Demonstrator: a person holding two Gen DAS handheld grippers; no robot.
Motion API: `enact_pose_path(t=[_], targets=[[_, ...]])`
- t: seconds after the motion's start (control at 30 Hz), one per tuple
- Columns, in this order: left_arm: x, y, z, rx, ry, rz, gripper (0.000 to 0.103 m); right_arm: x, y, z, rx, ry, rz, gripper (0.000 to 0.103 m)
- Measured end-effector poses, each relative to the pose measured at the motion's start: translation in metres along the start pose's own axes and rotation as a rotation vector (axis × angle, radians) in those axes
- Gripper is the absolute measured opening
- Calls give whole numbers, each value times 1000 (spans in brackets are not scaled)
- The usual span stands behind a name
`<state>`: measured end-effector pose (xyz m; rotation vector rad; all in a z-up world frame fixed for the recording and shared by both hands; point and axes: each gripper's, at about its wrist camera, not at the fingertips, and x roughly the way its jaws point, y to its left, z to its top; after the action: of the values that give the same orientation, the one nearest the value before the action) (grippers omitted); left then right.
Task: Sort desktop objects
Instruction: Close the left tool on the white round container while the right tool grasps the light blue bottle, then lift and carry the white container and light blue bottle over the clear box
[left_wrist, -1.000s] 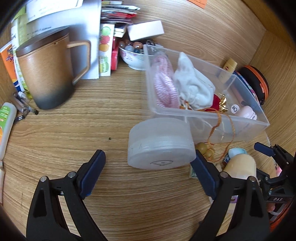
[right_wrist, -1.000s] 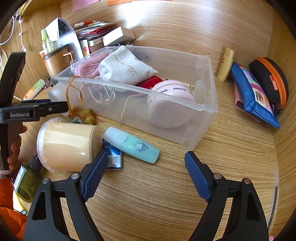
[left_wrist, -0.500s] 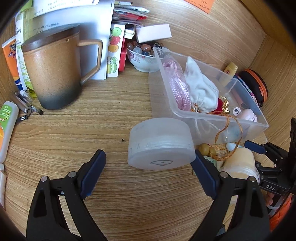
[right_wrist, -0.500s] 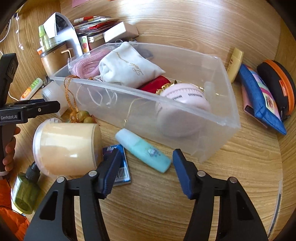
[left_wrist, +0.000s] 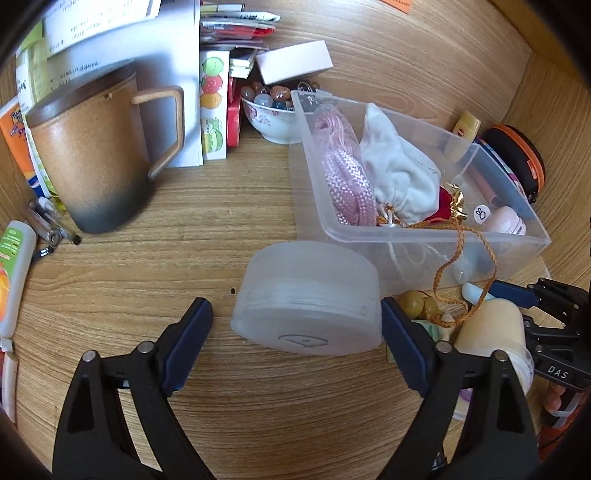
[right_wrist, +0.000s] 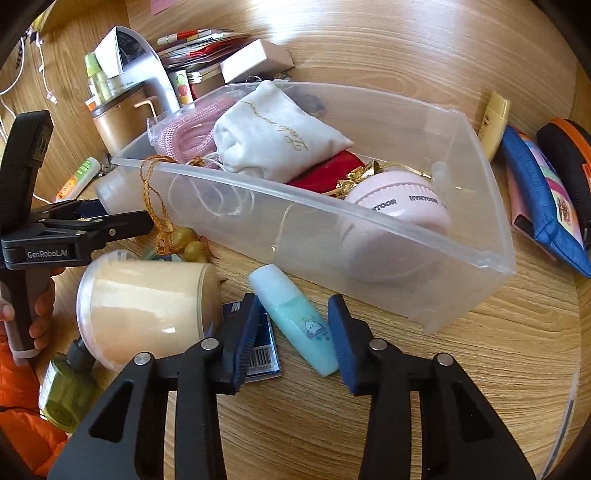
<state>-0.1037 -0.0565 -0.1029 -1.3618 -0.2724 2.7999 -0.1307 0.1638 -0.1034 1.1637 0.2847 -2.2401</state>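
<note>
Narrower right gripper (right_wrist: 291, 332) around smooth tube (right_wrist: 293, 319)

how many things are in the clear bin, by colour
pink: 2 (rope, round gadget)
white: 1 (pouch)
red: 1 (cloth piece)
gold: 1 (bow)
total: 5 plainly showing in the clear bin; braided cord draped over its rim not counted

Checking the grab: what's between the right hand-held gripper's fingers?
The teal tube, lying on the desk as the jaws close around it; the right wrist view shows it.
</note>
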Motion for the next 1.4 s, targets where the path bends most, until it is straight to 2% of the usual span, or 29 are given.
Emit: enact_pose_path(t=[0.17, 0.27, 0.47, 0.73, 1.0, 1.4], targets=[[-3, 6, 0, -17, -5, -22, 72, -2, -3, -5, 14, 17, 23, 21], [-7, 8, -1, -24, -12, -35, 65, -7, -9, -11, 27, 26, 3, 21], [-11, 4, -6, 1, -14, -26, 65, -11, -22, -21, 38, 26, -29, 21], [-2, -4, -4, 20, 9, 9, 65, -4, -11, -11, -43, 35, -78, 23], [-6, -4, -4, 26, -22, 38, 65, -13, -11, -5, -25, 8, -47, 23], [-29, -4, -13, 2, -62, 43, 64, -56, -6, 2, -19, -81, -49, 23]])
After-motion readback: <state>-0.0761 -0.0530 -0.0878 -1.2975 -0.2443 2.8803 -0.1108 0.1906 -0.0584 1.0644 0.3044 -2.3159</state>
